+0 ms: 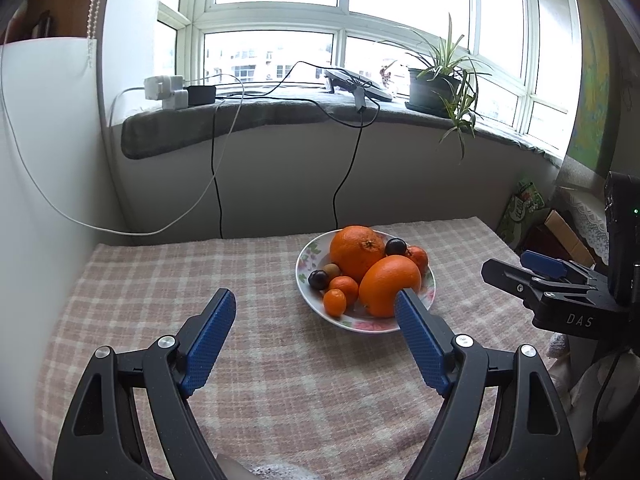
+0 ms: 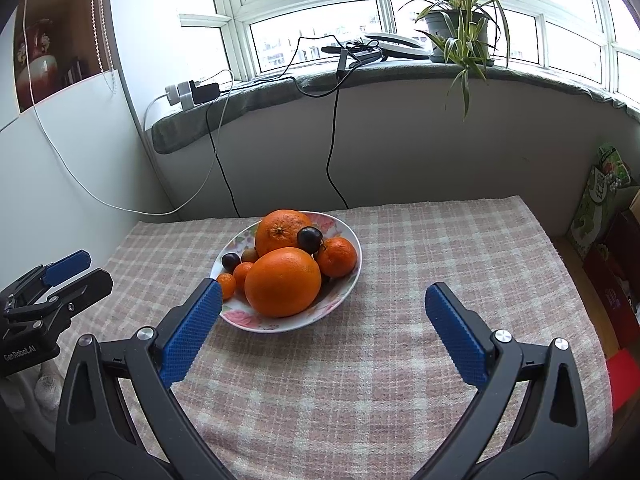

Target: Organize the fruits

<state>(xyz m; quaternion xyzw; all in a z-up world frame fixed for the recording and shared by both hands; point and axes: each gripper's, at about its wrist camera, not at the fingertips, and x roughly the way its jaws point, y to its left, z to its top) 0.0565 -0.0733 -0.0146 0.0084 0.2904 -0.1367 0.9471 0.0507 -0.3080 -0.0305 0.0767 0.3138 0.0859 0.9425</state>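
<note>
The bowl (image 2: 344,236) serves as the landmark; it sits on the checked cloth (image 2: 380,360) toward the table's far side. Left of the bowl and nearer the camera, the left gripper (image 1: 316,300) hangs above the cloth with its jaws spread wide and nothing between them. In the bowl, from its left side: a kumquat (image 2: 226,285), a dark plum (image 2: 231,261), a brownish kiwi (image 2: 249,255) and a small mandarin (image 2: 243,274); then the front orange (image 2: 282,281) with the back orange (image 2: 280,230) behind it, a second plum (image 2: 309,238) perched between them, and a mandarin (image 2: 337,257) at the right rim. Right of the bowl, the right gripper (image 2: 322,294) is likewise spread wide and empty.

The oranges look heavy, firm and round, likely to roll; I would grip one across its widest middle. The plums look soft and slick, easily bruised. The china bowl is fragile, and the pile may shift when a fruit is lifted.
</note>
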